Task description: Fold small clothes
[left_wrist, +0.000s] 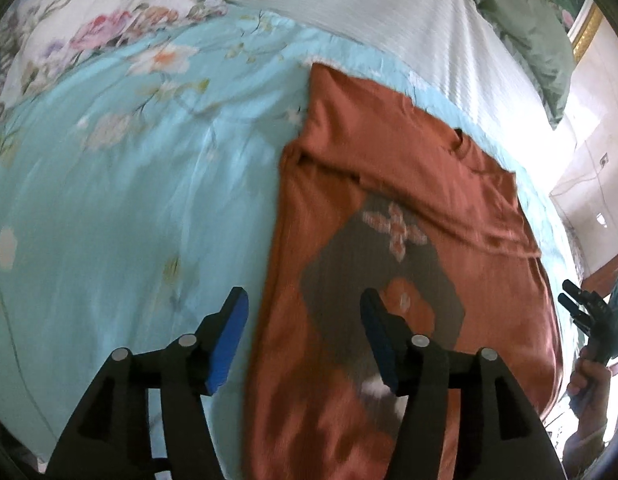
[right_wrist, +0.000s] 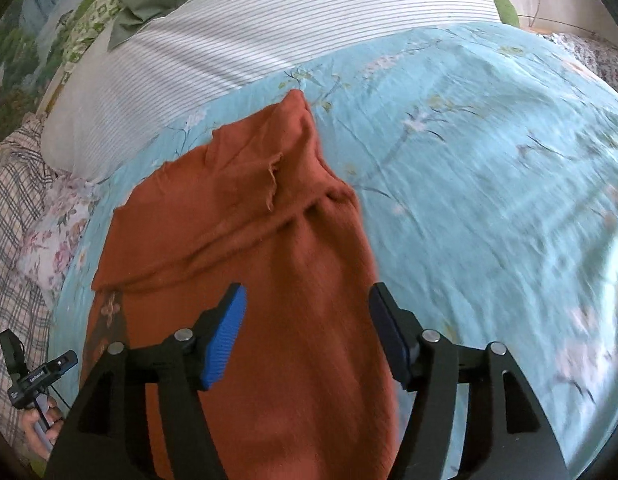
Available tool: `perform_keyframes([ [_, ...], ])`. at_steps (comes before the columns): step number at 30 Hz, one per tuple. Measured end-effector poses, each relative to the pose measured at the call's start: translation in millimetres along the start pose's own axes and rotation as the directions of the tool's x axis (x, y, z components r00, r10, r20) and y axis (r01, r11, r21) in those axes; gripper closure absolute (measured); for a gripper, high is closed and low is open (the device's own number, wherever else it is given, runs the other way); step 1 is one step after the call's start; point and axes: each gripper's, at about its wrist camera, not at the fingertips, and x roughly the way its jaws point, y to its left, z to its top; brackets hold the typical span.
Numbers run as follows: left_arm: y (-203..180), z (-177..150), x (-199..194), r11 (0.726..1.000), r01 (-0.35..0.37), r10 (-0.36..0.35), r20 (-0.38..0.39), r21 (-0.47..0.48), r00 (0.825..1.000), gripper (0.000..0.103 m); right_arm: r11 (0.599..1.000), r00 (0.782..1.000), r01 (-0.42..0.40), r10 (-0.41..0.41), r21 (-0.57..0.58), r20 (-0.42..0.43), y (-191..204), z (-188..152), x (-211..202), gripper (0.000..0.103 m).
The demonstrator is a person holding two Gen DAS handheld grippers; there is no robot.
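A rust-orange small shirt [left_wrist: 389, 208] with a grey diamond print [left_wrist: 381, 280] lies on the light-blue floral bedspread [left_wrist: 129, 200], partly folded with one side and sleeve laid over the body. My left gripper [left_wrist: 305, 336] is open and empty above the shirt's left edge. In the right wrist view the shirt [right_wrist: 269, 240] shows its plain folded side with a sleeve pointing away. My right gripper [right_wrist: 307, 336] is open and empty above the shirt's lower half. The right gripper also shows at the far right of the left wrist view [left_wrist: 589, 312], and the left one at the lower left of the right wrist view [right_wrist: 33, 376].
A white striped pillow [right_wrist: 269, 32] lies beyond the shirt, with a green cloth [left_wrist: 525, 28] behind it. A floral quilt [left_wrist: 89, 20] lies at the far left in the left wrist view. A plaid cloth [right_wrist: 13, 208] lies at the bed's left edge in the right wrist view.
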Motion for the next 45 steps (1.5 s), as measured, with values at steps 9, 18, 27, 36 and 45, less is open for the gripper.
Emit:
perform_keyframes([
  [9,0,-53,-12,0.993,0.105,-0.099,-0.101,0.057,0.990,0.032,0.983,0.978,-0.173,0.178,0.056,-0.112,-48,-51,-28,0.034],
  [18,11,-95,-34,0.955,0.295,-0.289,-0.140,0.025,0.947,0.030,0.894,0.872,-0.447,0.441,0.019,-0.211,-34,-104,-45,0.034],
  [27,18,-111,-39,0.944,0.329,-0.321,-0.152,0.024,0.935,0.034,0.816,0.800,-0.578,0.568,0.007,-0.194,-32,-121,-37,0.036],
  [36,17,-109,-38,0.959,0.273,-0.258,-0.169,0.070,0.951,0.076,0.824,0.805,-0.566,0.552,-0.003,-0.218,-38,-127,-37,0.050],
  [45,13,-117,-32,0.958,0.269,-0.246,-0.201,0.096,0.948,0.087,0.839,0.825,-0.545,0.535,-0.002,-0.180,-32,-126,-37,0.050],
])
